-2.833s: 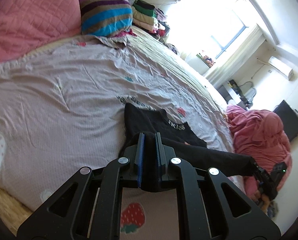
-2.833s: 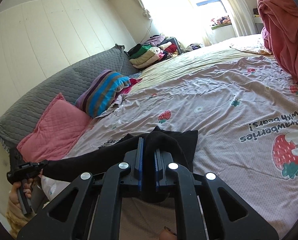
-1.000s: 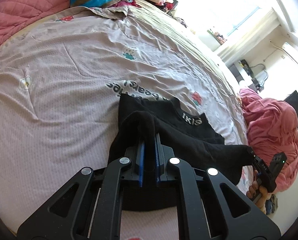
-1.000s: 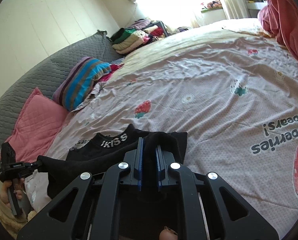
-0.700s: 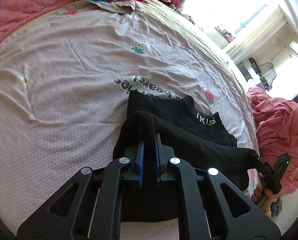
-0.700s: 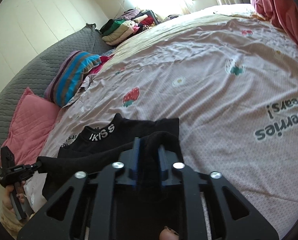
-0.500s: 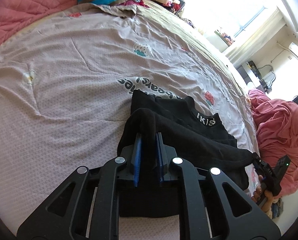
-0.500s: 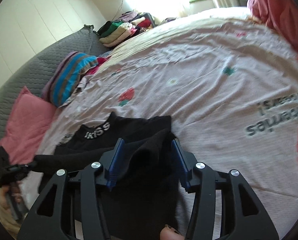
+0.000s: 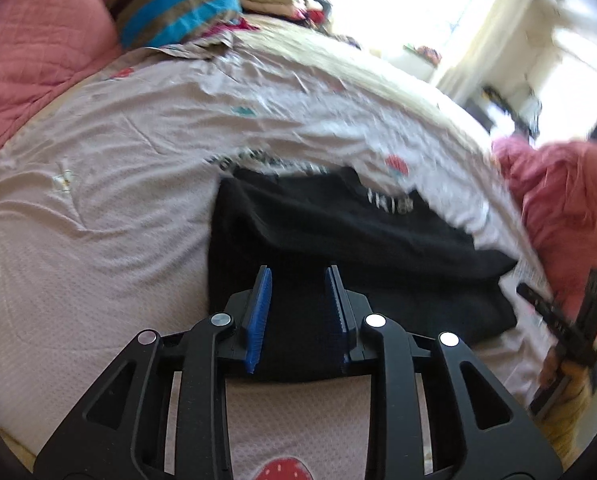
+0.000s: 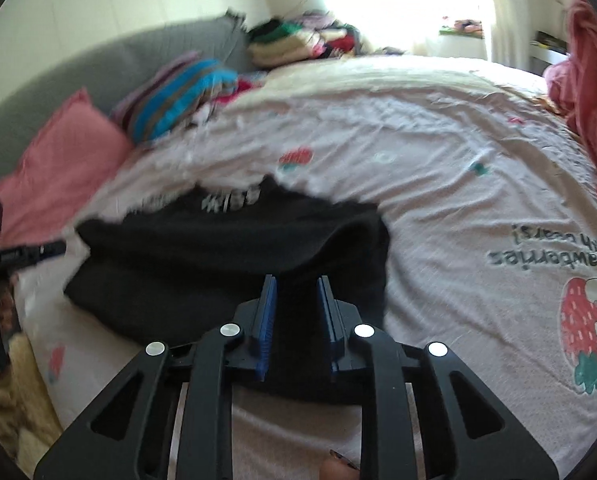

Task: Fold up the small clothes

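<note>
A small black garment (image 9: 338, 248) with white lettering on its band lies folded double on the strawberry-print bed sheet (image 9: 98, 200). My left gripper (image 9: 297, 276) hovers over the garment's near left edge; its jaws are opening, and the blue pads (image 9: 260, 312) stand apart, pressing nothing. In the right wrist view the same garment (image 10: 218, 256) lies flat under my right gripper (image 10: 296, 284). Its jaws are closing, with the cloth below the gap and no fold pinched. Each view shows the other gripper at the garment's far end: the right gripper (image 9: 558, 320) and the left gripper (image 10: 26, 256).
A pink pillow (image 9: 30, 48), a striped pillow (image 9: 170, 8) and a pile of folded clothes (image 10: 286, 44) sit along the grey headboard (image 10: 78, 68). A heap of pink blanket (image 9: 570, 208) lies at the bed's right side. A fingertip (image 10: 338, 468) shows at the bottom edge.
Both grippers let go of the black fold they had carried over; it now lies on the garment. Both have drawn back towards the near edge. The right jaws opened wide, then narrowed.
</note>
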### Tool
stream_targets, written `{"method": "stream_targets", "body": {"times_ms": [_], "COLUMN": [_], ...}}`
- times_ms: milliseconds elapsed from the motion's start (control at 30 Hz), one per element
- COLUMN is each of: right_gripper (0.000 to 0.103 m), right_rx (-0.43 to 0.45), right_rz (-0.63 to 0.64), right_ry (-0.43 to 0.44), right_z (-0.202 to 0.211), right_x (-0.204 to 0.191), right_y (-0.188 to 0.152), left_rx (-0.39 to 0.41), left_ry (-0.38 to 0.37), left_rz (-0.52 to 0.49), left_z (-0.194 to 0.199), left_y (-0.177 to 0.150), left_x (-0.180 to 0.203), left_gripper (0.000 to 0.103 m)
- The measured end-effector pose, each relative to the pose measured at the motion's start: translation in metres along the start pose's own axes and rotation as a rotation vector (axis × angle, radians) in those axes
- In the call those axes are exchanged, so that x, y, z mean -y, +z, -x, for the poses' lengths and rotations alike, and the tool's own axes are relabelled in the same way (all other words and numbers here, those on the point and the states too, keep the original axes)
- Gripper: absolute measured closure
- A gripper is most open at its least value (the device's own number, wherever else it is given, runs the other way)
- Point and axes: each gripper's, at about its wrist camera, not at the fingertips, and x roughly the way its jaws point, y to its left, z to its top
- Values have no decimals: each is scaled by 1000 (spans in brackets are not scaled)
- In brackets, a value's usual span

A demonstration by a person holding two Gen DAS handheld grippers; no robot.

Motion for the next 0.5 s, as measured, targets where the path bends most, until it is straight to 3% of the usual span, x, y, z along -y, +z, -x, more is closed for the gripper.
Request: {"method": "stream_targets", "body": {"times_ms": [200, 367, 500], "right_gripper": [83, 83, 83], "right_rx": [-130, -108, -109], "right_rz": [59, 97, 54], "right_ry": [-94, -115, -86], "right_z": [-43, -57, -76], "right_x": [-11, -17, -10], "right_y": [-16, -9, 6], "left_rx": [-64, -66, -56], "left_ry": [55, 89, 85], "left_rz": [-87, -110, -96], "left_z": [-36, -55, -64], "left_y": [-15, -16, -7], "left_x": [19, 22, 23], "left_gripper": [85, 84, 84]}}
